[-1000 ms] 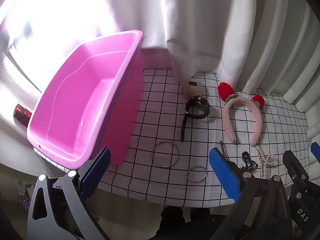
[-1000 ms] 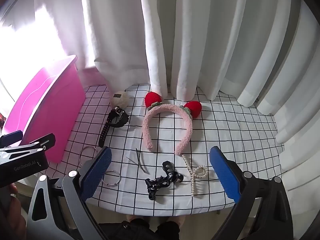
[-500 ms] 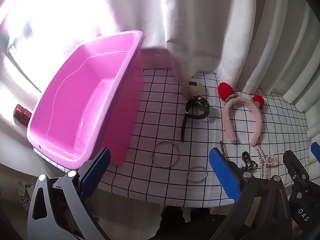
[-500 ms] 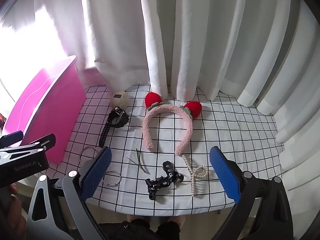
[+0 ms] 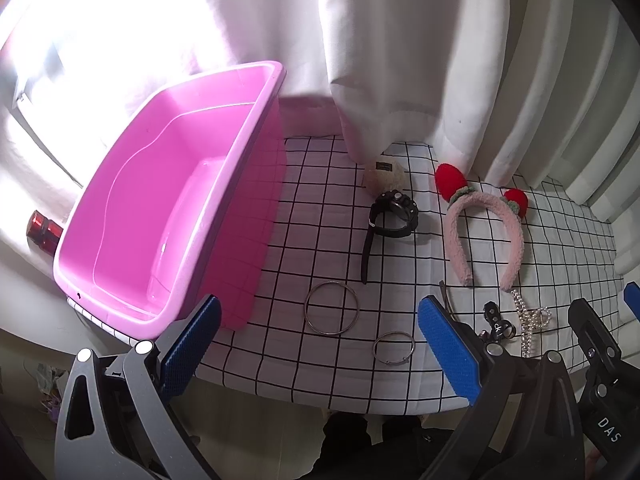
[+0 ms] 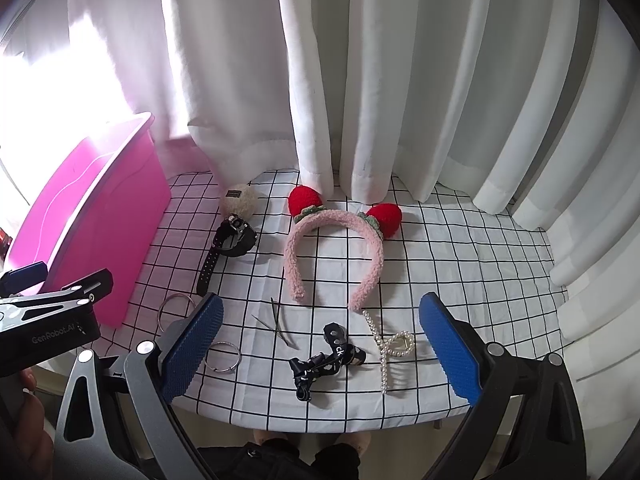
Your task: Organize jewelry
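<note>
An empty pink tub (image 5: 160, 208) stands at the table's left, also in the right wrist view (image 6: 92, 216). On the checked cloth lie a black watch (image 5: 390, 220) (image 6: 232, 242), a pink headband with red strawberries (image 5: 486, 220) (image 6: 334, 240), a large metal ring (image 5: 332, 308), a small ring (image 5: 393, 349) (image 6: 223, 356), a black bow clip (image 6: 326, 360), a pearl clip (image 6: 394, 346), thin hairpins (image 6: 278, 322) and a cream pom-pom (image 6: 239, 200). My left gripper (image 5: 318, 344) is open and empty above the front edge by the rings. My right gripper (image 6: 320, 344) is open and empty over the bow clip.
White curtains (image 6: 360, 80) hang close behind the table. A red can (image 5: 42, 228) lies left of the tub. The table's front edge (image 6: 320, 420) is just below both grippers. The left gripper's body (image 6: 48, 320) shows at the left of the right wrist view.
</note>
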The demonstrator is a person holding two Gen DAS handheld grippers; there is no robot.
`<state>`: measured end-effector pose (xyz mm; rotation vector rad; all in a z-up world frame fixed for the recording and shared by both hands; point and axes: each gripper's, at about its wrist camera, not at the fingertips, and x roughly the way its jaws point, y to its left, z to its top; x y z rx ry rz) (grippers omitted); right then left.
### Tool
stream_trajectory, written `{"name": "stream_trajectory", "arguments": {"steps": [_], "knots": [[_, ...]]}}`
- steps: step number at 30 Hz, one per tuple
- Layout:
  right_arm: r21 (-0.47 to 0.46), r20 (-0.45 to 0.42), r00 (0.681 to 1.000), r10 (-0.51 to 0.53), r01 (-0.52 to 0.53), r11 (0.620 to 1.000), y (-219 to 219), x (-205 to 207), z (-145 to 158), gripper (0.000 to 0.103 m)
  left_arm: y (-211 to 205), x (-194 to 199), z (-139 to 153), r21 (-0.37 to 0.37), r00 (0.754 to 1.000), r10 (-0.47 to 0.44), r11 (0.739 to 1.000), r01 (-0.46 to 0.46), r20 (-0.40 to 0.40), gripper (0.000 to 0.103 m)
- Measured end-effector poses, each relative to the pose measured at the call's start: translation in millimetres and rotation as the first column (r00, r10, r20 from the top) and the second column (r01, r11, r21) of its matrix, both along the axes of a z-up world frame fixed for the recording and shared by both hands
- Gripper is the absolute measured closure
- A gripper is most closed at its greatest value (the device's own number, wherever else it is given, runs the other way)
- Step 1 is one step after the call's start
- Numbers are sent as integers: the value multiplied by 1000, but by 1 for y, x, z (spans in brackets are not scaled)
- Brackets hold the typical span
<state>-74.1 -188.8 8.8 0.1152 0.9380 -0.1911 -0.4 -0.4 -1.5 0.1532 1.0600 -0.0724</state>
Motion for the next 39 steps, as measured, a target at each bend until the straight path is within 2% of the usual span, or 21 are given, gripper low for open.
{"name": "stream_trajectory", "arguments": {"steps": [28, 39], "knots": [[3, -3, 1000, 4, -4, 1000, -1, 2, 0, 9, -2, 3, 0, 5, 1000, 4, 1000, -4, 1, 6], [36, -25, 999, 21, -20, 999, -11, 3, -13, 9, -3, -3, -9, -4, 1000, 26, 1000, -26, -11, 6]]}}
